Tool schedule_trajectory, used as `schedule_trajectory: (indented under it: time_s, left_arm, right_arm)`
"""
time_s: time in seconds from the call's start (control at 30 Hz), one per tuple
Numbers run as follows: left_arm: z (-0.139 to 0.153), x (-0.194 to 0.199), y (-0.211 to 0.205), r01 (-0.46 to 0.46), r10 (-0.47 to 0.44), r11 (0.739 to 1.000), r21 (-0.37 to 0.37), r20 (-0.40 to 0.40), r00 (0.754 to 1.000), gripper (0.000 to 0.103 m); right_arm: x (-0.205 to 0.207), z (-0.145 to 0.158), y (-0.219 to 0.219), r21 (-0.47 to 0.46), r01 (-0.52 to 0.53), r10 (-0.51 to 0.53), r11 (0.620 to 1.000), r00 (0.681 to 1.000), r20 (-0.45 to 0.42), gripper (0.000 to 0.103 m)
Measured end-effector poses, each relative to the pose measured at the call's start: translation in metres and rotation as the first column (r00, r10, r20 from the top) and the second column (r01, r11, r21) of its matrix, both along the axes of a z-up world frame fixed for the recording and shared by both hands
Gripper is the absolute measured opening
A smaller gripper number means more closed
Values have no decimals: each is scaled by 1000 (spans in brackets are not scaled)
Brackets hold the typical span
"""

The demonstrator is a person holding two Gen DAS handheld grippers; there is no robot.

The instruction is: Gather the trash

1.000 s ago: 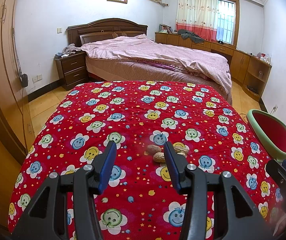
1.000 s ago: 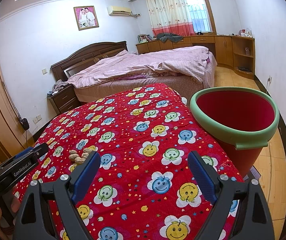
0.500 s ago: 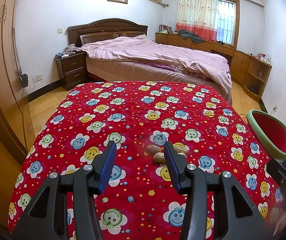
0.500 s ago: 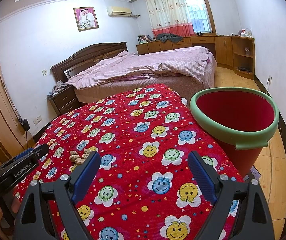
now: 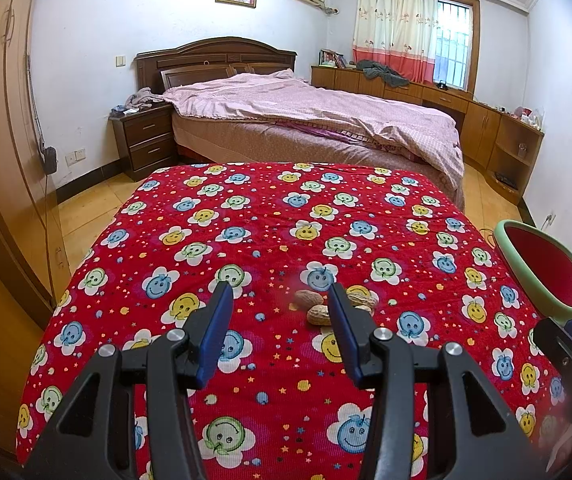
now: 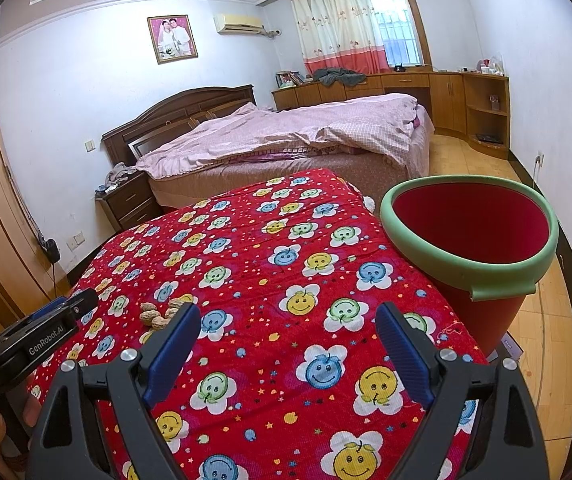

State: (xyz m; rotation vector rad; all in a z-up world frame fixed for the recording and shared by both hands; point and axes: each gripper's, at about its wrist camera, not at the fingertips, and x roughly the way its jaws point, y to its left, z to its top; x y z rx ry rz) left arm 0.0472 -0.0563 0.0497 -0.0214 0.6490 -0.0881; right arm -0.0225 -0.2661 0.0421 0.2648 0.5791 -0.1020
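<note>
Scene: you stand at a table draped in a red smiley-flower cloth (image 5: 246,216), a gripper in each hand, in a bedroom.
Trash: a small heap of peanut shells (image 5: 328,307) lies on the cloth, well short of the bin and toward your left side of the table.
Left gripper (image 5: 278,300): its jaws stand partly spread, with nothing between the pads. The shells sit just beyond the fingertips, beside the right-hand blue pad, which hides part of the heap; they seem not to touch it, though the overlap makes that hard to judge.
Right gripper (image 6: 288,322): your jaws are spread wide and empty over bare cloth. From here the peanut shells (image 6: 162,312) lie just outside the left finger (image 6: 172,350), on the side away from the bin.
Bin: the red bucket with a green rim (image 6: 482,276) stands off the cloth's right edge, its mouth open and tilted toward you, well apart from the shells.
Bin, from the left gripper: only a slice of it (image 5: 542,268) shows at the frame's right edge.
</note>
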Motion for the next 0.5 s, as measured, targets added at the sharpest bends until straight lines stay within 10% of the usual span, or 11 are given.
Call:
schedule_trajectory:
  time_s: [0.5]
  left_arm:
    - [-1, 1, 1, -1, 1, 1000, 2, -3, 1000, 49]
  right_arm:
    - [0, -1, 0, 2, 0, 0, 1000, 1000, -1, 91]
